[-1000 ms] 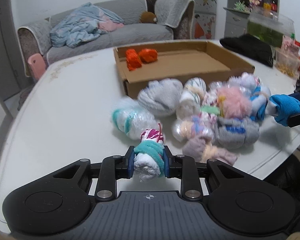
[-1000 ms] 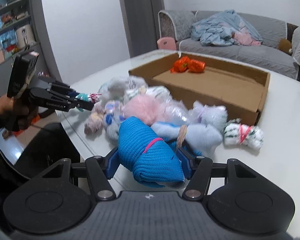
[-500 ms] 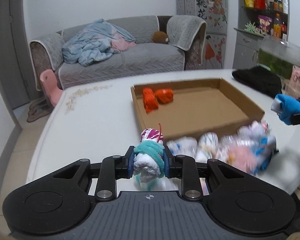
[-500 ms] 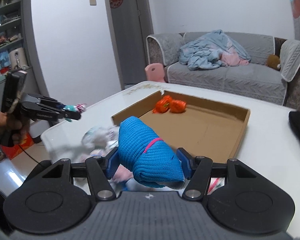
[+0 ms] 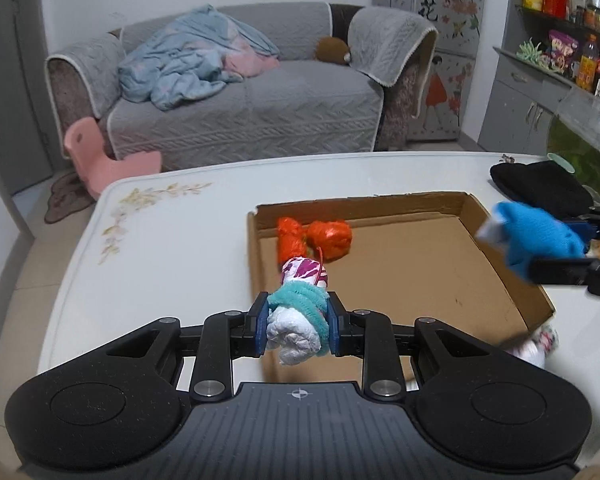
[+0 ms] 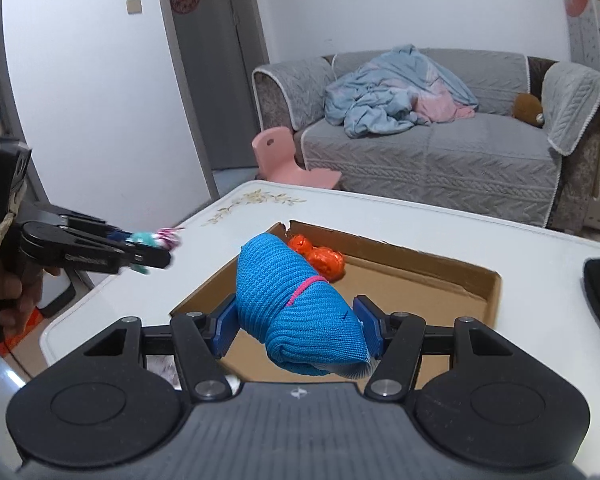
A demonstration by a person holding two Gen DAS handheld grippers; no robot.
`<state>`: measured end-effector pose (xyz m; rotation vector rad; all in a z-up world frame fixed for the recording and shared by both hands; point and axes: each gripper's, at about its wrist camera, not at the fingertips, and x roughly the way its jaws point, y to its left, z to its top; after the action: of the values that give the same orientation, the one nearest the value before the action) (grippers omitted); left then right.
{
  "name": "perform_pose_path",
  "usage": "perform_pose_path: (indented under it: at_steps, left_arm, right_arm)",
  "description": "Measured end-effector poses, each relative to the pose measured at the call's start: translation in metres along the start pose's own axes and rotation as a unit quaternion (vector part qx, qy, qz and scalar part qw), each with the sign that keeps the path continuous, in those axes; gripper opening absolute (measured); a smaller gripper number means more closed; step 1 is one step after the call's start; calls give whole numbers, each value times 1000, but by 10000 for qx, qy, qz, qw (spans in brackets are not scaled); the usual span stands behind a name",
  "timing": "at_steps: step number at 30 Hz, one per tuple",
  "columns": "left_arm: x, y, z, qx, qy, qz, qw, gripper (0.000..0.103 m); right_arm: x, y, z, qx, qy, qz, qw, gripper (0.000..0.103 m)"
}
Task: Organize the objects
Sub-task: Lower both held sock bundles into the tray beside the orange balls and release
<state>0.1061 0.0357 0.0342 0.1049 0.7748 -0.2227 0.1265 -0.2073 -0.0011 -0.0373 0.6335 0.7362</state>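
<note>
While both grippers hang in the air above the white glass-topped table (image 5: 172, 264), each has a sock bundle clamped between its blue pads. The left gripper (image 5: 298, 330) is clenched tight on a rolled white sock bundle with a teal fuzzy cuff and a magenta-patterned end (image 5: 300, 312), and that bundle sits over the near left part of the shallow brown cardboard tray (image 5: 420, 276), its patterned end pointing toward the far left corner. From the right wrist view the same gripper (image 6: 156, 246) shows at the left, just outside the tray's left wall, held by a hand (image 6: 8, 292) on its black handle.

Over on the other side, the right gripper (image 6: 296, 326) grips a bright blue knitted sock roll bound with a thin pink band (image 6: 296, 300); the roll fills the gap between the pads and bulges out beyond them. It floats over the tray's near edge in its own camera. The left wrist view catches that gripper (image 5: 556, 244) at the tray's right wall, the blue roll blurred.

Down inside the tray, two shiny orange bundles (image 5: 316, 236) lie side by side in the far left corner, touching each other. The rest of the tray floor is bare cardboard. A black folded cloth (image 5: 540, 184) rests by the table's far right edge, and a blurred pale bundle (image 5: 540, 344) peeks out just past the tray's near right corner. Beyond the table stands a grey sofa (image 5: 260, 120) with a crumpled light blue blanket (image 5: 180, 68).
</note>
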Motion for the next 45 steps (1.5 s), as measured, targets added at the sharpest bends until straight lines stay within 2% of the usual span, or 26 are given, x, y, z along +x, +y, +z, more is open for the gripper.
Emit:
perform_pose_path:
  at_steps: [7, 12, 15, 20, 28, 31, 39, 45]
  left_arm:
    - [57, -17, 19, 144, 303, 22, 9994, 34]
    - [91, -16, 19, 134, 447, 133, 9988, 34]
    - [104, -17, 16, 291, 489, 278, 9980, 34]
    - [123, -12, 11, 238, 643, 233, 9974, 34]
    - [135, -12, 3, 235, 766, 143, 9967, 34]
    - [138, -17, 1, 369, 743, 230, 9963, 34]
    - [143, -19, -2, 327, 661, 270, 9969, 34]
    - [145, -21, -1, 344, 741, 323, 9961, 38]
  right_arm:
    - [58, -10, 19, 293, 398, -88, 9987, 57]
    - [94, -18, 22, 541, 665, -199, 9961, 57]
    - [104, -18, 22, 552, 758, -283, 9952, 57]
    - [123, -22, 24, 638, 995, -392, 9922, 57]
    - [139, -23, 21, 721, 1254, -359, 9888, 57]
    - [144, -25, 23, 891, 1326, -301, 9867, 57]
    - [160, -15, 27, 920, 1518, -364, 9834, 57]
    - [166, -13, 26, 902, 1653, -390, 9813, 58]
